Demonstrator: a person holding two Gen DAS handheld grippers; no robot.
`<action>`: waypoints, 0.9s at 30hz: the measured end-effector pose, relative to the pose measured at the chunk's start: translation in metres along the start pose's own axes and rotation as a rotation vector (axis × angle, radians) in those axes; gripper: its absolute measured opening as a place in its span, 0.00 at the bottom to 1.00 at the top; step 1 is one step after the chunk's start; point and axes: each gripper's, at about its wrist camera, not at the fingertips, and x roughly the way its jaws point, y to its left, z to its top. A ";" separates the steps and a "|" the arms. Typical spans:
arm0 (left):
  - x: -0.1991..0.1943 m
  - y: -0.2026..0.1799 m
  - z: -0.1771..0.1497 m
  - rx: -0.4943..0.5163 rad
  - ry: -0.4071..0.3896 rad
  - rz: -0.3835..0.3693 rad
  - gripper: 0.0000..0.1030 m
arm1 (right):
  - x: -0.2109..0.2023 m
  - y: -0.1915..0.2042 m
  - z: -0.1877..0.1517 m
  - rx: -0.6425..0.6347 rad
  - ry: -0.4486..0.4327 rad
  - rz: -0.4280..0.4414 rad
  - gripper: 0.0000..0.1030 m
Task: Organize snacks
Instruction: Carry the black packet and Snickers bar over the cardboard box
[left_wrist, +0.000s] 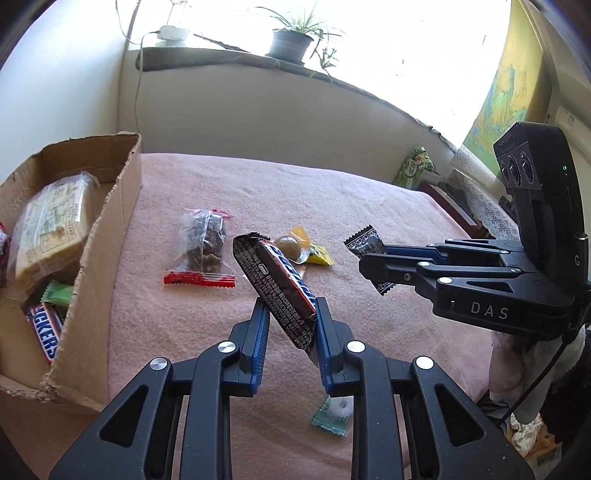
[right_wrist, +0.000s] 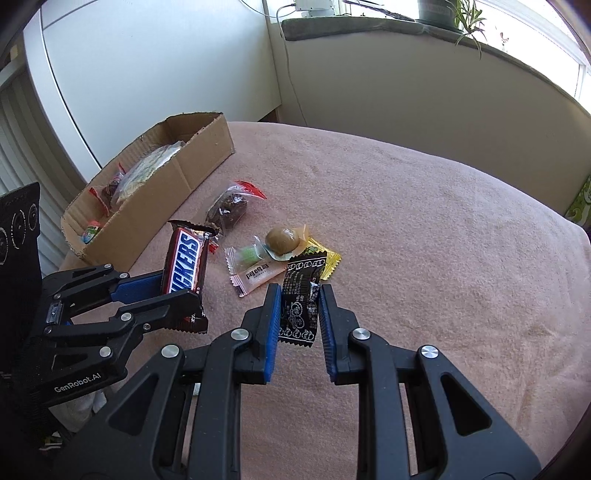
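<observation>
Left wrist: left gripper (left_wrist: 290, 314) clamps Snickers bar (left_wrist: 275, 284); right gripper (right_wrist: 297, 295) pinches black packet (right_wrist: 301, 295) between its fingers

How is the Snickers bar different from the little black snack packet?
The Snickers bar is bigger and brown with blue letters on white; the black packet is smaller with white print. The left gripper has its jaws shut on the Snickers bar, while the right gripper has its jaws shut on the black packet. Both are sealed snacks with crimped ends, lifted off the pink blanket.
</observation>
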 end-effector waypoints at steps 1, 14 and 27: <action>-0.002 0.002 0.001 0.000 -0.008 0.002 0.21 | -0.002 0.002 0.001 -0.004 -0.005 0.003 0.20; -0.047 0.058 0.034 -0.087 -0.158 0.096 0.21 | -0.011 0.040 0.037 -0.063 -0.065 0.037 0.20; -0.074 0.116 0.063 -0.157 -0.229 0.216 0.21 | 0.025 0.082 0.094 -0.111 -0.073 0.094 0.20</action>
